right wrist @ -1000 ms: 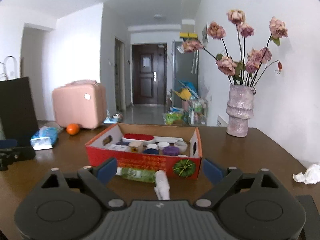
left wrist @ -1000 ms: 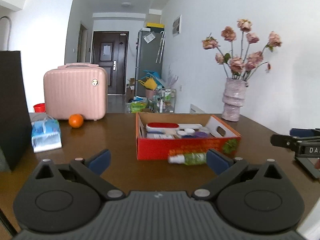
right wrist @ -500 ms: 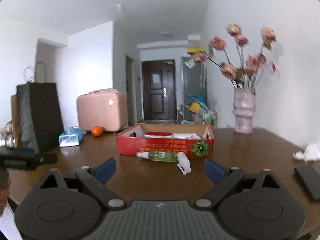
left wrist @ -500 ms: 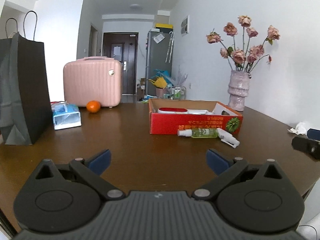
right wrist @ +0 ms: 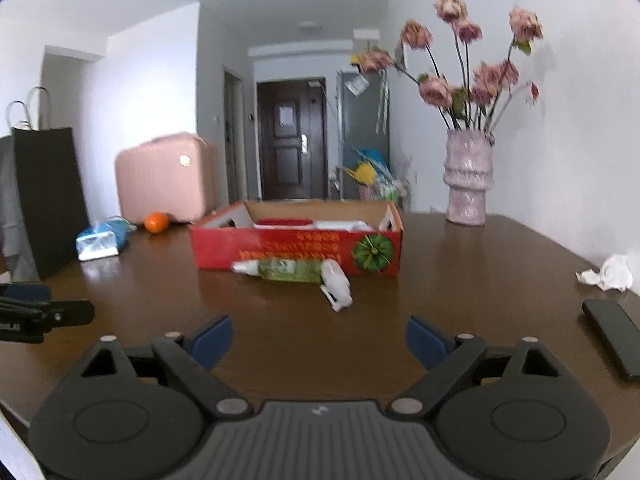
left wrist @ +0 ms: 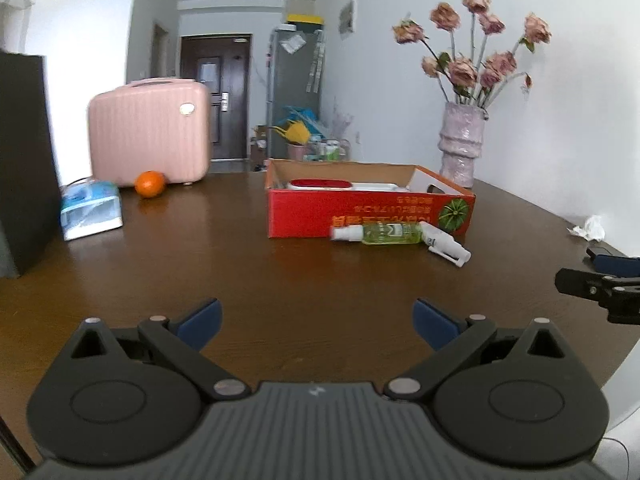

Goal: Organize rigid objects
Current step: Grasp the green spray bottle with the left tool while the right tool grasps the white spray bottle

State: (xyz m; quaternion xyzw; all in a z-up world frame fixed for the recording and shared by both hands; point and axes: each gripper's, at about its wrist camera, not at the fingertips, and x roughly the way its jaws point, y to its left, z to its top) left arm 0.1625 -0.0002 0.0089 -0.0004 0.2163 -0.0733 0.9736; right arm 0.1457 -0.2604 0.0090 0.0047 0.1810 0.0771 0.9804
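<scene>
Left wrist view: glossy dark-brown bench (left wrist: 240,272) with soft reflections across the middle of the frame. Right of centre, a shallow rectangular red cardboard box (left wrist: 360,216), open-topped, printed front with a green round emblem at its right corner, plain brown inside, hand-hole cut in the right end wall. Inside, only partly seen over the rim: a flat white item with a glossy red top (left wrist: 320,184) and a long white piece beside it; the rest hidden.

Lying on the bench against the box's front wall, outside it: a clear cylindrical green spray bottle (left wrist: 386,234) on its side, white cap pointing left. Touching its right end, a small white spray bottle (left wrist: 446,245), also on its side, angled toward lower right.

At left, a ribbed, round-cornered hard pink suitcase (left wrist: 150,132), a round orange (left wrist: 149,184) at its foot, a shiny blue-and-white tissue pack (left wrist: 91,210) and a matte black bag (left wrist: 24,160). At right, a lumpy pale-pink vase (left wrist: 460,146) of dried roses and a crumpled white paper (left wrist: 590,228).

Left tool (left wrist: 316,316), bottom centre: blue pads wide apart, gripping nothing. Right tool (right wrist: 318,336): pads apart and closing, only bare bench between them. At lower right of the right wrist view, a flat black slab (right wrist: 610,336).
</scene>
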